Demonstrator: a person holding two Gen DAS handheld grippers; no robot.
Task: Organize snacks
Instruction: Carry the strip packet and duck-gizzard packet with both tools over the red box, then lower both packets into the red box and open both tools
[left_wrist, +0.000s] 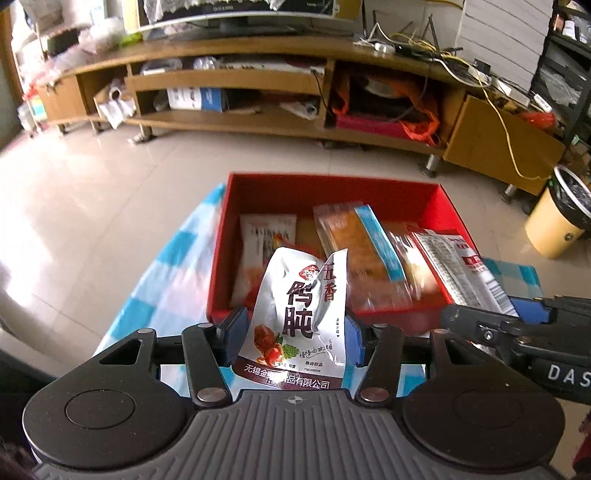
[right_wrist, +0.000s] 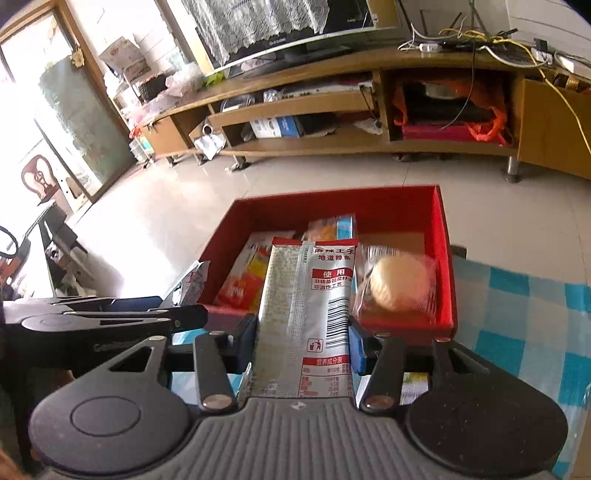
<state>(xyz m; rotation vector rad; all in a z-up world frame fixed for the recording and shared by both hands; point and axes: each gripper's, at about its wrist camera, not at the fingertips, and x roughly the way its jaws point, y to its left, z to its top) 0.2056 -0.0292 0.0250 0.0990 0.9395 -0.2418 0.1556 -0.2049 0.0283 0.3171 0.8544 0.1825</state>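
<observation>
Two packets held above the red box (left_wrist: 441, 206), ready to drop in

Left wrist: left claw (left_wrist: 291, 332) pinches a white duck-gizzard pouch (left_wrist: 299, 317) by its sides; carry it over the wall before letting go. Right wrist: right claw (right_wrist: 303, 339) pinches a silver spicy-strip packet (right_wrist: 306, 317) above the box's near wall; lay it flat beside the round bun (right_wrist: 397, 282)

The bench (right_wrist: 517, 325) is covered by a cloth (left_wrist: 162, 280) checked in blue and white. A red box (left_wrist: 332, 188) stands directly on the cloth at the bench's far edge, its open top up; cloth shows along both its left and right sides. Beyond that edge lies a pale tiled floor (left_wrist: 92, 192), which carries a long wooden TV stand (left_wrist: 229, 122) and a yellow bin (left_wrist: 554, 225).
</observation>
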